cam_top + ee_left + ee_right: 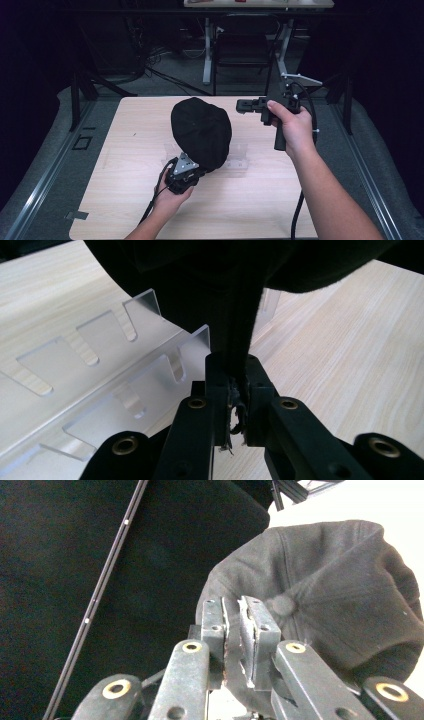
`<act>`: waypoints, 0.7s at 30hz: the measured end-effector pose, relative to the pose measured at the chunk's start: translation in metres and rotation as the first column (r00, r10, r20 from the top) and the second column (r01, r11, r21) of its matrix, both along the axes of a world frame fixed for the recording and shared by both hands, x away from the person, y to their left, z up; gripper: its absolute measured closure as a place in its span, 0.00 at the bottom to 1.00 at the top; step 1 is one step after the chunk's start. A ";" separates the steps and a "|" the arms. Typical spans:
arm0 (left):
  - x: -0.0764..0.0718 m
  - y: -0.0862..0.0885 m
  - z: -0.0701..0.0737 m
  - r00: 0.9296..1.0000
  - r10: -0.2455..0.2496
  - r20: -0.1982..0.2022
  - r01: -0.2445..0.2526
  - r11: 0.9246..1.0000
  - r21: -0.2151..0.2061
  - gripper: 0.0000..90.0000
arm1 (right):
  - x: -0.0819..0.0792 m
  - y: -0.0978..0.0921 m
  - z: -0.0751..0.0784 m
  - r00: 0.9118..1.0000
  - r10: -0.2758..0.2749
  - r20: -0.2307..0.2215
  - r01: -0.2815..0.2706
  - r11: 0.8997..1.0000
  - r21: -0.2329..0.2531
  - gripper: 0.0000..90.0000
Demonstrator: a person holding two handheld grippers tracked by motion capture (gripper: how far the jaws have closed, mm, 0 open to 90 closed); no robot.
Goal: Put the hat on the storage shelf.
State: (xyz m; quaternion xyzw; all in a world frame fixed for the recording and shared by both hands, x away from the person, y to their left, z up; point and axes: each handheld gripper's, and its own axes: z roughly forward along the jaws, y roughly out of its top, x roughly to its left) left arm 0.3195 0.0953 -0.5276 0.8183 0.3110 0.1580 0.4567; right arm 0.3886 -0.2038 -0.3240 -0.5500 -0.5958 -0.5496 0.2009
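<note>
Black cap [201, 132] sits mid-table over the clear slotted rack [100, 375]. Left gripper [192, 172] is at its near edge, jaws clamped on the cap's fabric there, so left hand is nearer. Right gripper [247, 105] hangs empty just right of the crown, jaws together, pointing left at it. Bare tabletop [135, 150] on the left & near side gives room to move

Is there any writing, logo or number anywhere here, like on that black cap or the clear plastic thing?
None can be read.
Black cap: plain fabric, no logo or lettering on the sides that show.
Clear plastic rack: slots, no print.
Left gripper and right gripper: bare metal and screws, no markings.
Items on the far desk: too small and blurred to read.
</note>
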 end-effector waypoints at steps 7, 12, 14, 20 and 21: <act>0.002 0.005 -0.009 1.000 0.001 -0.015 -0.001 0.999 -0.036 0.94 | -0.001 -0.004 -0.001 1.000 -0.009 -0.001 0.009 1.000 0.004 0.90; 0.001 0.008 -0.013 1.000 0.011 -0.026 -0.013 0.998 -0.064 0.94 | -0.002 -0.004 -0.002 1.000 -0.011 -0.002 0.011 1.000 0.006 0.89; 0.002 0.010 -0.016 0.999 0.013 -0.041 -0.017 0.996 -0.090 0.94 | -0.002 -0.004 -0.002 1.000 -0.015 -0.002 0.016 1.000 0.008 0.89; 0.002 0.012 -0.018 0.998 0.018 -0.058 -0.024 0.993 -0.115 0.94 | -0.003 -0.005 -0.002 1.000 -0.011 0.001 0.011 1.000 0.006 0.87; 0.002 0.013 -0.018 0.998 0.015 -0.065 -0.023 0.993 -0.119 0.93 | -0.003 -0.005 -0.002 1.000 -0.014 0.000 0.014 1.000 0.008 0.87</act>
